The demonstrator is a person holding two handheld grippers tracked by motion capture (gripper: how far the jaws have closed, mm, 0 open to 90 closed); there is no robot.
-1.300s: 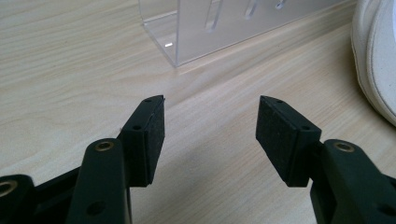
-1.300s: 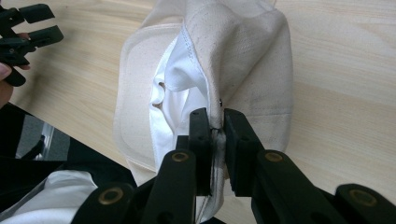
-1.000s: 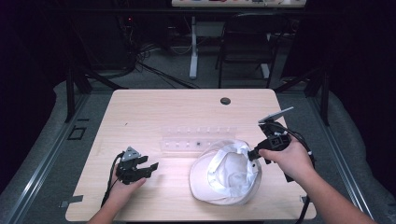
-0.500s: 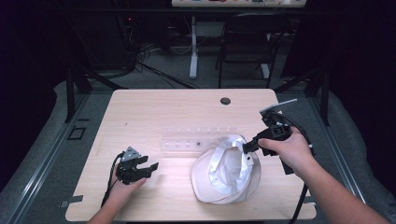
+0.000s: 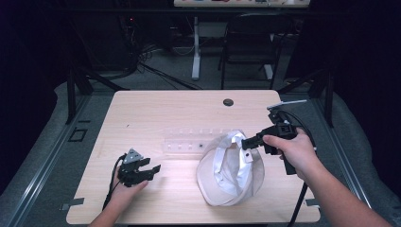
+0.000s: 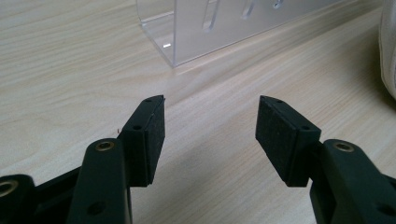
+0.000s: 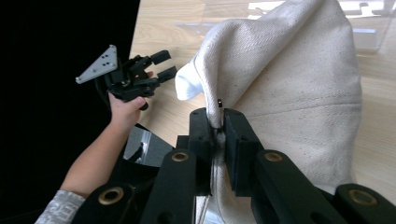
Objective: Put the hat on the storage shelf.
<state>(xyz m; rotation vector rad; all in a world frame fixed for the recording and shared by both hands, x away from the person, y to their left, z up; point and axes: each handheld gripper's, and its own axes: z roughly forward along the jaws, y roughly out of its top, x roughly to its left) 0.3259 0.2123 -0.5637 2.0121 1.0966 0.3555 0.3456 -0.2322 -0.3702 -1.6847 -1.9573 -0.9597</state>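
White cap (image 5: 231, 171) sits on the counter (image 5: 161, 113) toward its near right, crown down and opening up, just in front of a clear rack (image 5: 191, 143) with slots along its face. Right tool (image 5: 247, 142) is clamped on the cap's edge; in the right gripper view the jaws pinch a fold of cloth (image 7: 280, 88) with a small dark stud just above the pads, and the fabric rises in a peak from the pinch. My reading: the grip is taken at the rim because that is the firmest, thinnest part to catch, and it lets the cap be lifted or turned without crushing the crown. The hand comes in from the right side, so the cap hangs between tool and counter with its far side resting on the wood. Left tool (image 5: 146, 169) lies low on the near left of the counter, well apart from the cap, jaws apart with nothing between them (image 6: 210, 123); its own view looks along the wood toward the rack's corner (image 6: 175, 32), with a strip of cap at the right edge. It seems parked there, ready to take a second hold or steady the rack. Likely aim is hanging the cap on the rack, though I cannot tell for sure.
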